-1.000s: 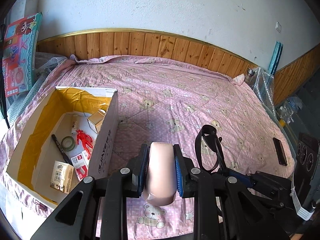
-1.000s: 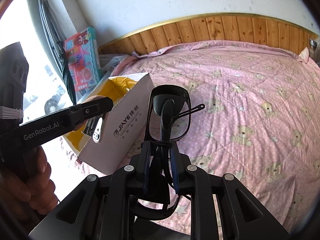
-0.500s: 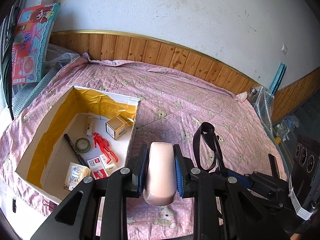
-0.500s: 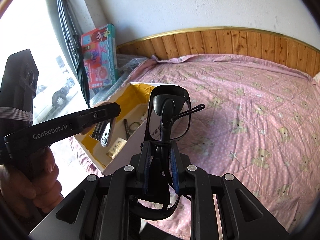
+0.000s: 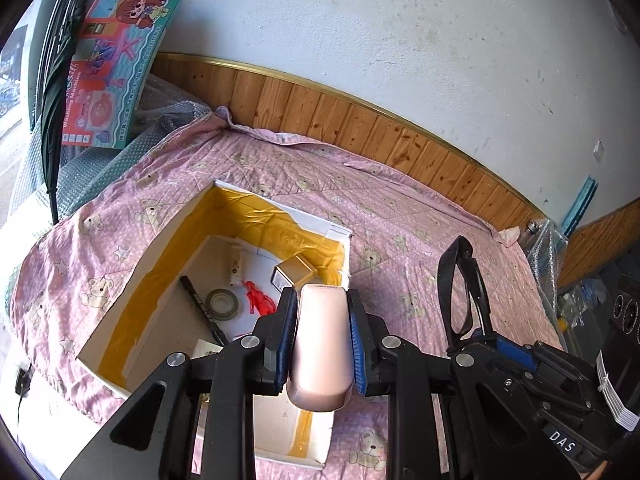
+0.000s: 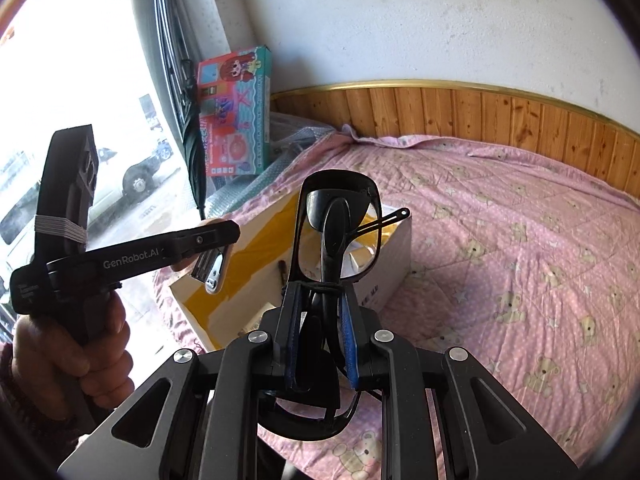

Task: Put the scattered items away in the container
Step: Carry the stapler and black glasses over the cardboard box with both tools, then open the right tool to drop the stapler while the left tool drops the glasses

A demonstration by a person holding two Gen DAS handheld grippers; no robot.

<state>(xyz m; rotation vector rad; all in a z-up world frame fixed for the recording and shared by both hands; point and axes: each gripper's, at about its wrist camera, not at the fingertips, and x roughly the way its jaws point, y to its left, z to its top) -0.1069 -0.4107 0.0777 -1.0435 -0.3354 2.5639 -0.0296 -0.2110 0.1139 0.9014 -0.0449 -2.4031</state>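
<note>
Our left gripper (image 5: 322, 342) squeezes the smooth pink case (image 5: 320, 346), probably slippery, above the box (image 5: 120, 300). Our right gripper (image 6: 320, 344) clamps the fragile sunglasses (image 6: 336, 236) at the folded temples, safely away from the lenses.

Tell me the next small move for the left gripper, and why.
Probably lower the left gripper a little and open it: it is shut on the pink case, which already hangs over the open box. The right gripper, shut on the sunglasses, can follow.
</note>
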